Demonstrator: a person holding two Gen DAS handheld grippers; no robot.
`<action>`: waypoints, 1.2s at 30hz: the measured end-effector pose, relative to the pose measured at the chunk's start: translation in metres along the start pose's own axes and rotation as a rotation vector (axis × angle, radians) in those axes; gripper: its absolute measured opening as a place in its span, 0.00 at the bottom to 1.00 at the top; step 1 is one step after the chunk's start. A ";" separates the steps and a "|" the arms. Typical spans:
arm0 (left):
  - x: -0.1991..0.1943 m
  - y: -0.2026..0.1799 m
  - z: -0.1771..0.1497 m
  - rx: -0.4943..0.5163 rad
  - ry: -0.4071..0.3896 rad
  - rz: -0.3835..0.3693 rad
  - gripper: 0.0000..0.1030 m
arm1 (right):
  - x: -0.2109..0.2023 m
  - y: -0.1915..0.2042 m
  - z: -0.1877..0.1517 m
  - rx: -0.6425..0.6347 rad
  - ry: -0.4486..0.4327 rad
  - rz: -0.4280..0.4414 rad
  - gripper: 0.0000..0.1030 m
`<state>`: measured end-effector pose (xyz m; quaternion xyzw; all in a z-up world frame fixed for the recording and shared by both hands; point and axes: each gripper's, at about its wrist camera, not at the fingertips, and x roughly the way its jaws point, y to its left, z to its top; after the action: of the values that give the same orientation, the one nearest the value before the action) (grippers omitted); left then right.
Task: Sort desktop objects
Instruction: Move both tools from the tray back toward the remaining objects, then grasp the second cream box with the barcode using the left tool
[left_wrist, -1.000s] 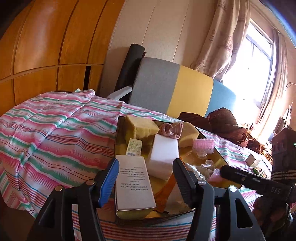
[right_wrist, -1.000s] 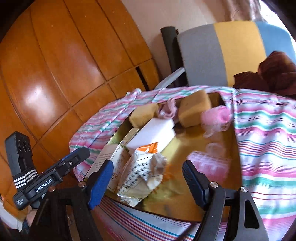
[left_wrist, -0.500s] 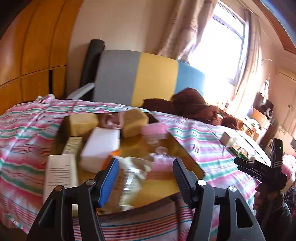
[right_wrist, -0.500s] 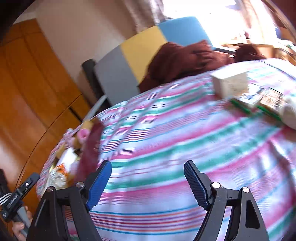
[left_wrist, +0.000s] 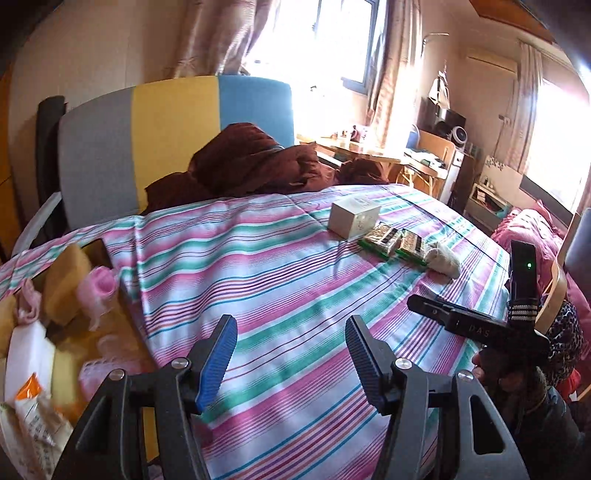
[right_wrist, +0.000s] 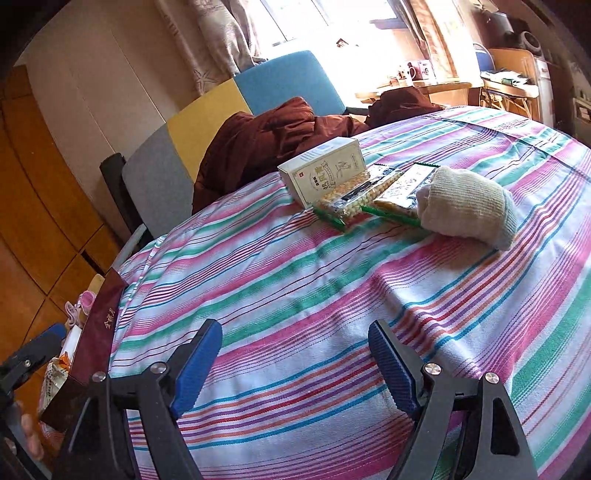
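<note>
Striped tablecloth (right_wrist: 295, 280), pink, green and white woven cotton, covering the whole work surface. Left gripper (left_wrist: 291, 347), black frame with blue ribbed pads, jaws spread wide apart, holding nothing, poised over bare cloth. Right gripper (right_wrist: 295, 354), same make, jaws likewise wide apart and empty, above the cloth near its front edge. Cream rectangular cardboard box (right_wrist: 323, 175) with printed lettering, lying on the cloth toward the far side. Two clear snack packets with green edges (right_wrist: 373, 195), flat, side by side, just in front of the box; the nearer one touches the box. Off-white knitted fabric bundle (right_wrist: 467, 206), rolled, resting against the right-hand packet. Shallow open tray with dark red wall (right_wrist: 98, 332), at the table's left edge, contents seen in the left wrist view: yellow sponge block (left_wrist: 66, 280), pink frilled item (left_wrist: 98, 291), white rectangular block (left_wrist: 26, 354), crumpled printed wrapper (left_wrist: 37, 432). Grey, yellow and blue upholstered chair back (left_wrist: 173, 144) behind the table, with a dark brown garment (left_wrist: 243, 166) heaped on it.
</note>
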<state>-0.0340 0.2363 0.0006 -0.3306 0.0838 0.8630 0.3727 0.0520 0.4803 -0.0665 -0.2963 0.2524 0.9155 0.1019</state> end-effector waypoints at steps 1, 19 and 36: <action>0.009 -0.006 0.007 0.019 0.011 -0.009 0.61 | 0.000 0.000 0.000 -0.005 -0.004 0.002 0.81; 0.178 -0.093 0.129 0.440 0.152 -0.136 0.81 | 0.002 -0.002 -0.006 -0.021 -0.058 0.134 0.88; 0.276 -0.102 0.145 0.468 0.256 -0.181 0.68 | 0.002 -0.003 -0.006 -0.027 -0.074 0.212 0.92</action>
<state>-0.1754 0.5269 -0.0525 -0.3480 0.2974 0.7347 0.5008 0.0547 0.4802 -0.0732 -0.2354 0.2663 0.9347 0.0096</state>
